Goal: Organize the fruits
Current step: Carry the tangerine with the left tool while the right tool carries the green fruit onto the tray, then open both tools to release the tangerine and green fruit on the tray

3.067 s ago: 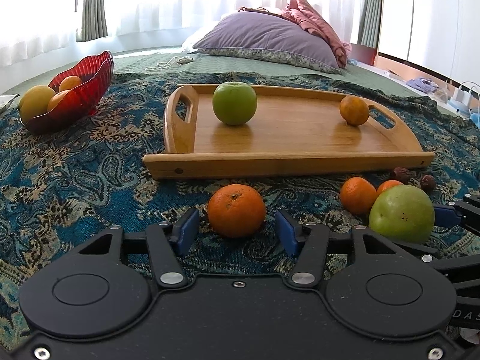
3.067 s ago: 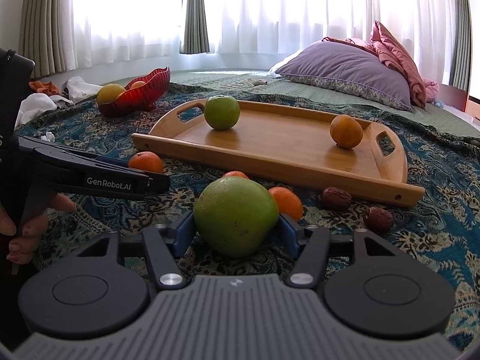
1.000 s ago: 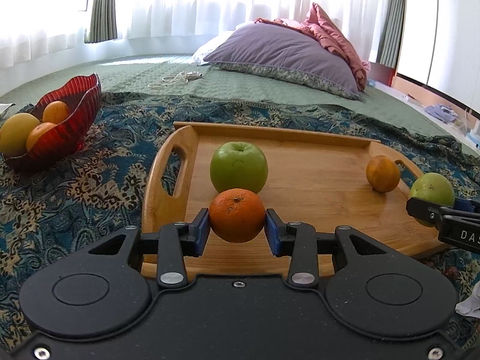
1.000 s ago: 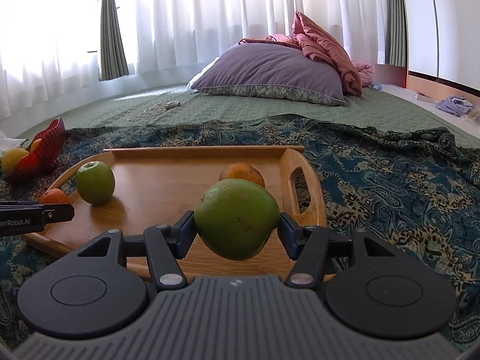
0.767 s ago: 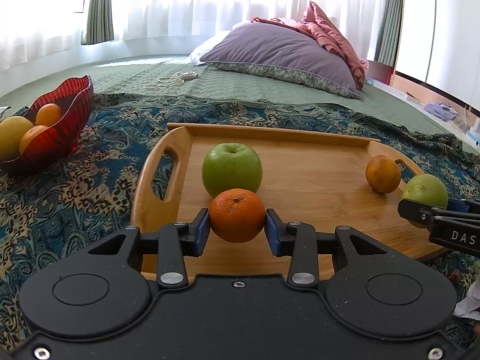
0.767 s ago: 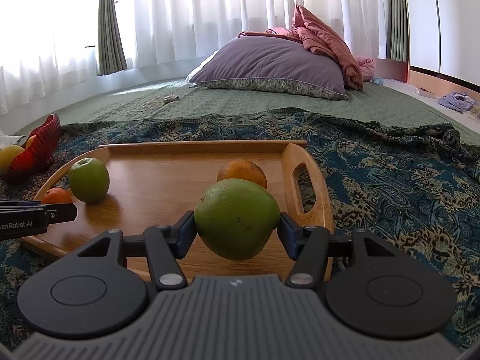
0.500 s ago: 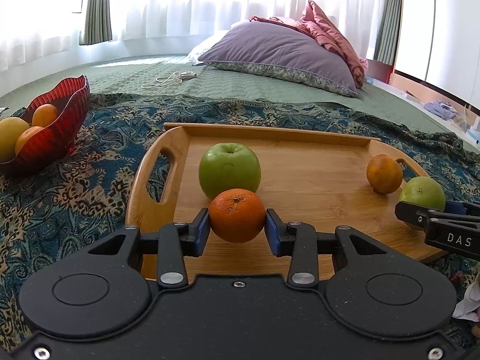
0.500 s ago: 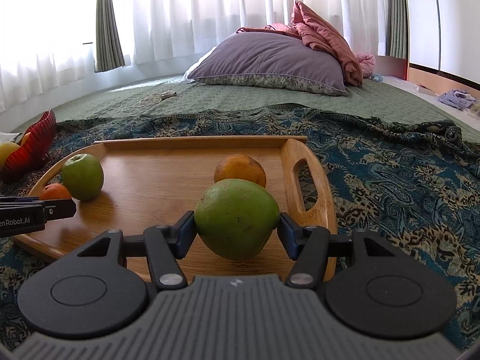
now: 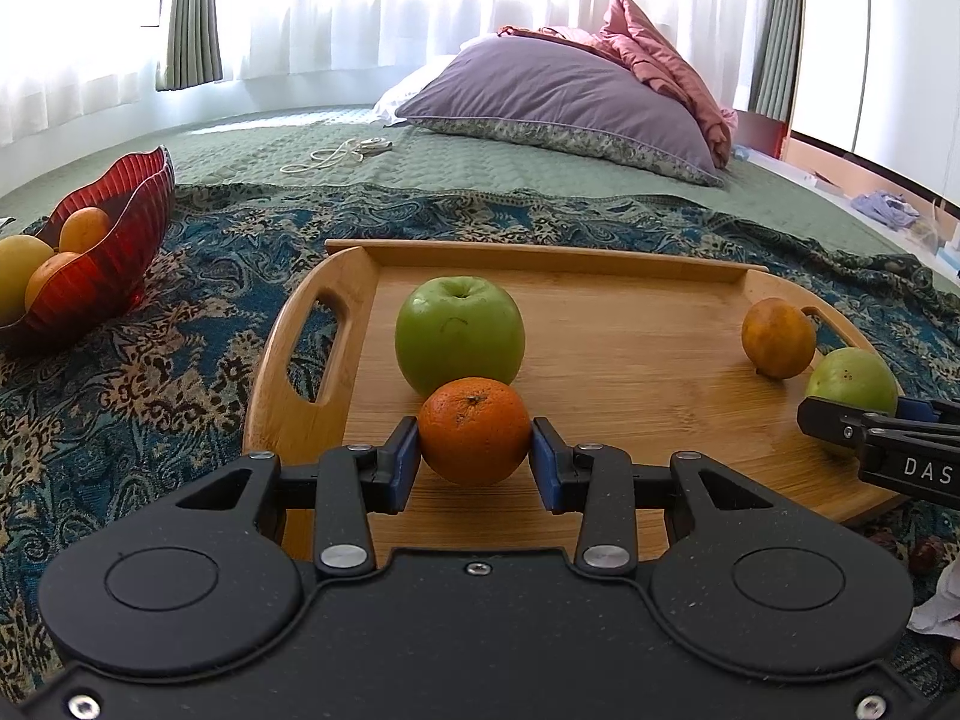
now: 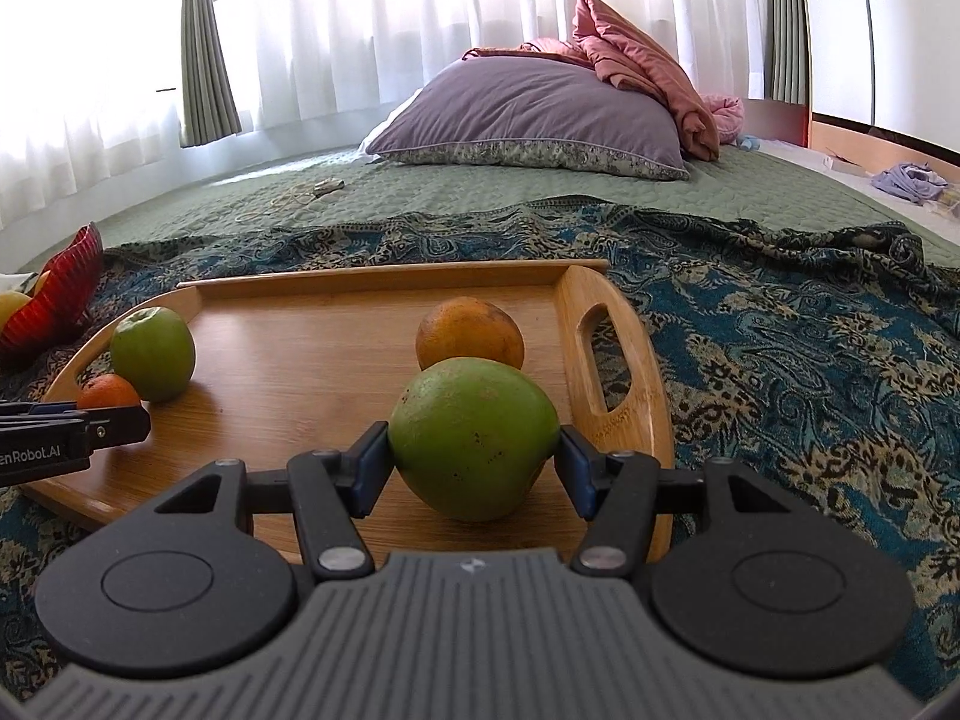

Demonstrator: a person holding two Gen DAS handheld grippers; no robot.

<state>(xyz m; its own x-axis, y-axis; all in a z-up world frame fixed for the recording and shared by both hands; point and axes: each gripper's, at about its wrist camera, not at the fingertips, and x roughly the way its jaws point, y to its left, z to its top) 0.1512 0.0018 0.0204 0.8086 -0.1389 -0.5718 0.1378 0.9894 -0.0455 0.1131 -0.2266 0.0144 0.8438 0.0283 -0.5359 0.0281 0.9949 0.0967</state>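
Left gripper (image 9: 474, 455) was clamped on an orange (image 9: 474, 429), right gripper (image 10: 473, 461) on a green mango (image 10: 474, 435), both over the wooden tray (image 9: 630, 372). Tray sat on a blue patterned cloth (image 9: 180, 324) on a green quilted bed (image 9: 270, 150), red bowl (image 9: 114, 228) at left. Purple pillow (image 9: 558, 102) and white curtains (image 9: 390, 0) were behind.
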